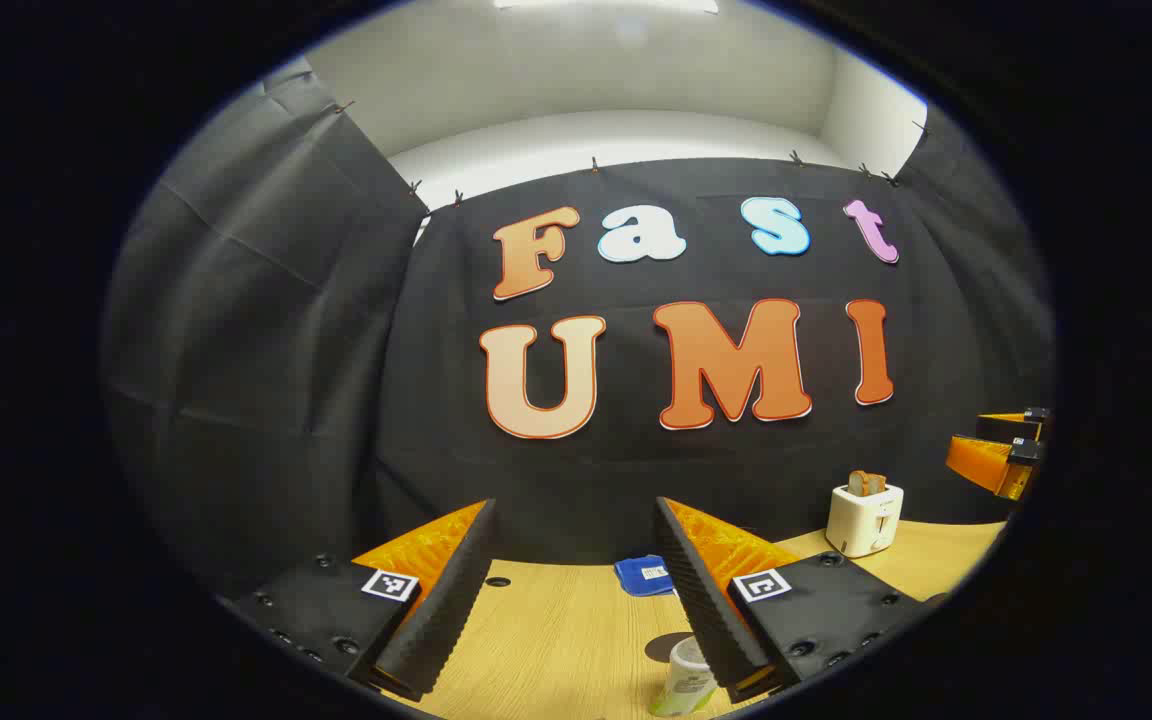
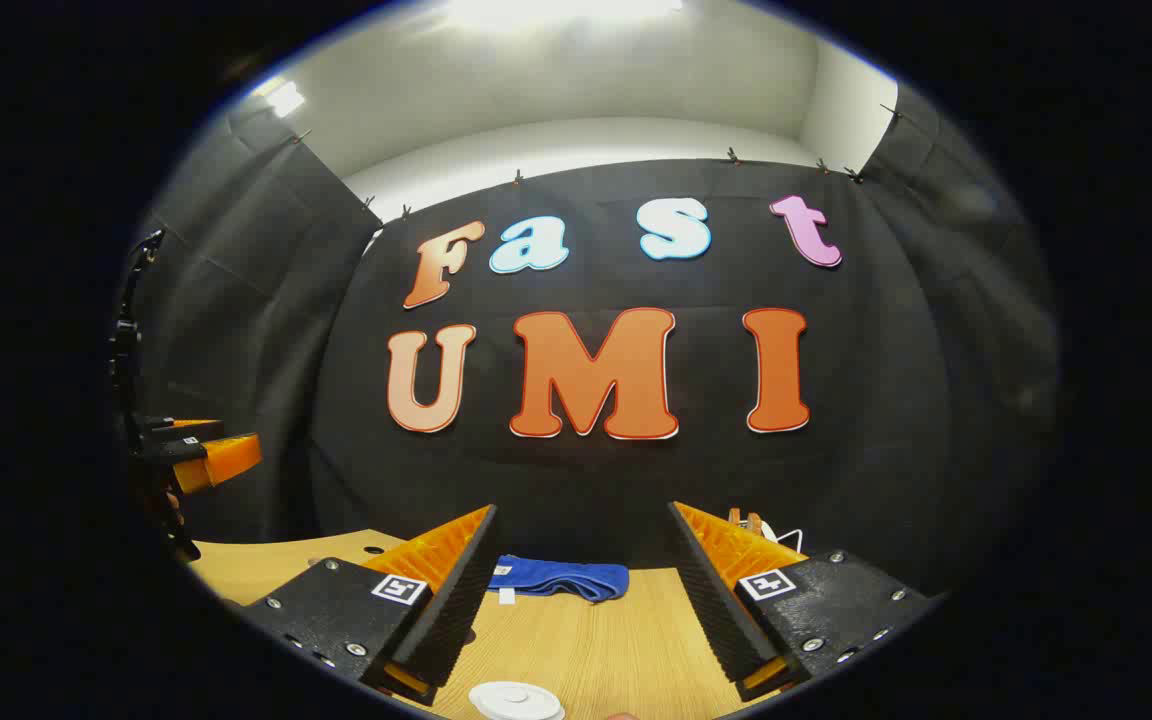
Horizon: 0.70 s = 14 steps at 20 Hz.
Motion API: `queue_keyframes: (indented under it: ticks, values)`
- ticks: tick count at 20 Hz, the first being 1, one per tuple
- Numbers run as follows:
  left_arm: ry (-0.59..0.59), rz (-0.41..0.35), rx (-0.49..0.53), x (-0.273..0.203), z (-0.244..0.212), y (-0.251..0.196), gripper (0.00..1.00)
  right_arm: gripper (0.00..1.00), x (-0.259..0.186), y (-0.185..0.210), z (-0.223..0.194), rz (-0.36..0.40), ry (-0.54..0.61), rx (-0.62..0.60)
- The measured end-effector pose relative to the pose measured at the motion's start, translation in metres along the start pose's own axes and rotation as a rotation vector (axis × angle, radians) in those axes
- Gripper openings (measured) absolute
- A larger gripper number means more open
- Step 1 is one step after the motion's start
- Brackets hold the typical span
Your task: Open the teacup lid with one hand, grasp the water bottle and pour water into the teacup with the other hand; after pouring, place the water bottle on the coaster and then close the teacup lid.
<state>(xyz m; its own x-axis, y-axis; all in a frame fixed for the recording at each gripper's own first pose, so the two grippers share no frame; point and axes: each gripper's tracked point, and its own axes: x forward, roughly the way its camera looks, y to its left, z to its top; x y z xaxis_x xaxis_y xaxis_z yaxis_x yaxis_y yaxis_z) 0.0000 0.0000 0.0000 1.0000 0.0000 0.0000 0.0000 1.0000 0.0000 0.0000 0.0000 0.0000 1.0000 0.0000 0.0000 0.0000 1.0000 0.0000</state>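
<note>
In the left gripper view, a water bottle with a white cap and pale green label stands at the bottom edge, just inside my left gripper's right finger. A dark round coaster lies right behind it, half hidden by that finger. The left gripper is open and holds nothing. In the right gripper view, the white round teacup lid peeks up at the bottom edge between the spread fingers of my right gripper, which is open and well above it. The cup's body is hidden.
A folded blue cloth lies at the back of the wooden table. A white toaster with bread stands at the right rear. Each gripper appears at the other view's edge, right and left.
</note>
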Motion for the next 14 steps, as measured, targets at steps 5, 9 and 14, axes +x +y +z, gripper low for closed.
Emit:
queue_keyframes:
  ticks: [5,9,14]
  values:
    - [0.002,-0.015,0.002,0.000,0.001,-0.006,0.99,0.97,-0.002,-0.003,-0.004,-0.003,0.015,0.025]
    - [0.001,-0.024,0.000,0.000,0.002,-0.012,0.99,0.97,-0.001,-0.002,-0.003,0.004,0.021,0.027]
    - [-0.038,-0.010,0.031,0.003,0.006,-0.010,0.98,0.97,0.000,-0.001,-0.004,0.010,0.012,0.025]
